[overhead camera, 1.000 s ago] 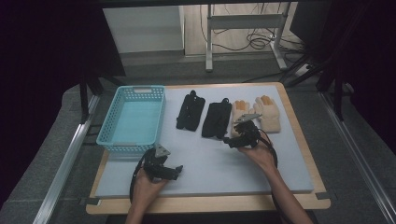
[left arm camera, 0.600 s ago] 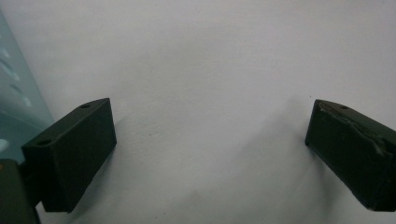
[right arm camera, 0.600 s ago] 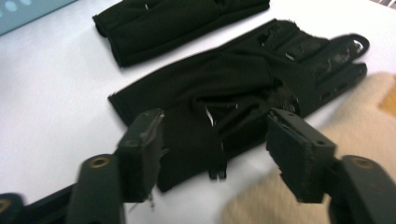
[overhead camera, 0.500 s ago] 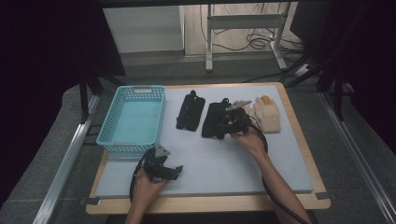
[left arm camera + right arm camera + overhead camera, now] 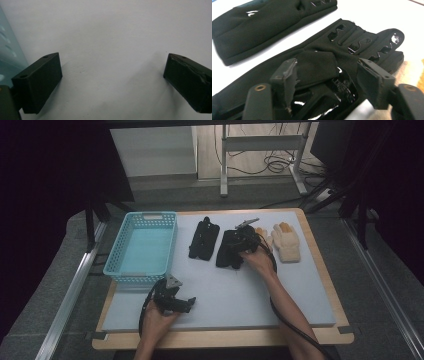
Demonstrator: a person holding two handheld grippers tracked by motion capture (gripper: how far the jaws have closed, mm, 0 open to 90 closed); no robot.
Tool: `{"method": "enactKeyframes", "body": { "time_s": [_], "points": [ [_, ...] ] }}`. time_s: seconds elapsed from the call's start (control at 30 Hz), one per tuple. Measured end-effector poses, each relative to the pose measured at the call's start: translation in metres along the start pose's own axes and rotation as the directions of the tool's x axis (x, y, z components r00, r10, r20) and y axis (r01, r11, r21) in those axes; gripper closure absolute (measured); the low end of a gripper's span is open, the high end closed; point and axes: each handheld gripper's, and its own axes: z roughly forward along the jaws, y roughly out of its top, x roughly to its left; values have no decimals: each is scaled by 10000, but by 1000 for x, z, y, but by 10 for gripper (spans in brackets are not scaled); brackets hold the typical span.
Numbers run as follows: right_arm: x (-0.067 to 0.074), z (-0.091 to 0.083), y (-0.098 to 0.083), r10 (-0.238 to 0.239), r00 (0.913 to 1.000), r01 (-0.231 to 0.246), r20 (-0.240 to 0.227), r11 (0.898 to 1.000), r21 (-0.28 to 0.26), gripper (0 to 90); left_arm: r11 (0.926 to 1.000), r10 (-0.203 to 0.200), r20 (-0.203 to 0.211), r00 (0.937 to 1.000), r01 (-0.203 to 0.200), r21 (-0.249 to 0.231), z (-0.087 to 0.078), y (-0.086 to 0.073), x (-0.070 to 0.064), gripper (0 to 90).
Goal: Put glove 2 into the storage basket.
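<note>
The right gripper [image 5: 243, 241] stands over the near black glove [image 5: 231, 249], the middle one of the row on the white mat [image 5: 250, 295]. In the right gripper view its jaws are spread fairly wide, having just been opening, and a raised fold of this glove [image 5: 319, 67] bulges between them; the left pad appears to touch the fold, the right pad stands clear, so no firm hold is judged present. The second black glove [image 5: 204, 237] lies just beside to the left, apart by a strip of mat, and the tan gloves [image 5: 286, 241] lie just beside to the right. The blue basket [image 5: 144, 247] sits at the left of the mat with nothing seen inside. The left gripper [image 5: 172, 301] rests low near the front edge, jaws wide with nothing between them. Risks noted: a closure on a thin pinch of fabric could slip out on lifting, as the glossy grip patches look slick; a bite taken too deep or too far right could catch a tan fingertip and drag it along; a limp glove carried by one fold may trail across the neighbouring black glove on the way to the basket and shift it.
</note>
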Motion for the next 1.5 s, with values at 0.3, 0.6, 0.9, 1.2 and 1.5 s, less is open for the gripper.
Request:
{"method": "enactKeyframes", "body": {
  "time_s": [0.3, 0.6, 0.9, 1.2, 1.5],
  "points": [
    [1, 12, 2, 8, 9997, 4, -225, 9984, 568, 468, 10000, 13, -11, 10000, -13, 2, 0, 0, 0, 24],
    [-5, 9, -1, 635, 9941, -597, -875, 9972, 455, 796, 10000, 6, -8, 10000, -6, 2, 0, 0, 0, 24],
    [2, -6, 2, 443, 9941, -414, -994, 9987, 311, 829, 10000, 68, -9, 10000, -67, 56, 0, 0, 0, 24],
    [20, -49, 2, 219, 9783, -300, -2059, 9989, -364, 828, 10000, 45, -16, 10000, -44, 42, 0, 0, 0, 24],
    [68, -99, -21, -665, 9652, 457, -2529, 9951, -872, 823, 10000, 27, -22, 10000, -26, 26, 0, 0, 0, 24]
  ]
}}
